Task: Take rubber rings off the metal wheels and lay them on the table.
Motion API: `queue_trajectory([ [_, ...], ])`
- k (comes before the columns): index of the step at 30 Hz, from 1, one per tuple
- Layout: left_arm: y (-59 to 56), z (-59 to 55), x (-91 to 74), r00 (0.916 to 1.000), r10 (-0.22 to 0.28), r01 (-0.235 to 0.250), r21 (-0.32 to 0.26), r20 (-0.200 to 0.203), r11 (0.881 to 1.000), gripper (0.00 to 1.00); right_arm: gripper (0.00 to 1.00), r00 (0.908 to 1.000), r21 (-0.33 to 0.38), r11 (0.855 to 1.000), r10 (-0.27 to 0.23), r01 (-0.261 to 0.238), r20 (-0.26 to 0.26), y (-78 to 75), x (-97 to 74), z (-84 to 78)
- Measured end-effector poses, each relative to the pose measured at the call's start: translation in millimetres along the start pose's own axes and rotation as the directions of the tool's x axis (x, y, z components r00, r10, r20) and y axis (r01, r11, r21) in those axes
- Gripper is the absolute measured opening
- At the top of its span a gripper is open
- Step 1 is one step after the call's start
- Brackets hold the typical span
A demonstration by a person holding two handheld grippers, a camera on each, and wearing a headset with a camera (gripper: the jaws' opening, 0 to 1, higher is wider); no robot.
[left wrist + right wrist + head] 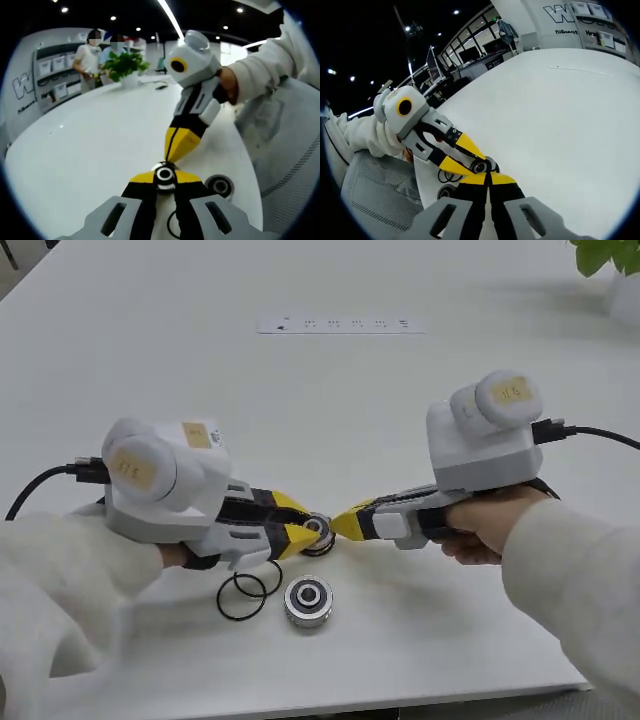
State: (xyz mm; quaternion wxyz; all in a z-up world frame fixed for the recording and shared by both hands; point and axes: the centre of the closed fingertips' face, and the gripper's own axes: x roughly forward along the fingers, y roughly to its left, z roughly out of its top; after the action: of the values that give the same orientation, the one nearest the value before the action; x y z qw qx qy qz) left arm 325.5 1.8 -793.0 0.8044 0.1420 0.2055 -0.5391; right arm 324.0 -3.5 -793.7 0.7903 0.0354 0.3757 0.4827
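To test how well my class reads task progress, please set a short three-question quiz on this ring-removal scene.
1. True or false: the left gripper clamps a metal wheel.
2. How many loose rubber rings lie on the table? A one, B two, C four.
3. Fill in: the second metal wheel rests on the table beside the ___.
Key: 1 true; 2 B; 3 rubber rings.

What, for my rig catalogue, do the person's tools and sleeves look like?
The left tool and right tool match: pale grey bodies, black jaws with yellow tips, a yellowish sticker on each rounded top, a black cable behind. Both sleeves are white and fleecy.
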Motion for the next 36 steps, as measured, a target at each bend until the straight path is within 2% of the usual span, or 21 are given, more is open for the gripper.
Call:
queue_trajectory([
  [36, 1.0, -0.2, -0.3, 1.0, 0.006, -0.006, 0.003, 0.003, 1.0, 0.13, 0.0, 0.9984, -0.015, 0.999, 0.051, -0.05, 0.025, 10.5, 1.9, 11.8],
])
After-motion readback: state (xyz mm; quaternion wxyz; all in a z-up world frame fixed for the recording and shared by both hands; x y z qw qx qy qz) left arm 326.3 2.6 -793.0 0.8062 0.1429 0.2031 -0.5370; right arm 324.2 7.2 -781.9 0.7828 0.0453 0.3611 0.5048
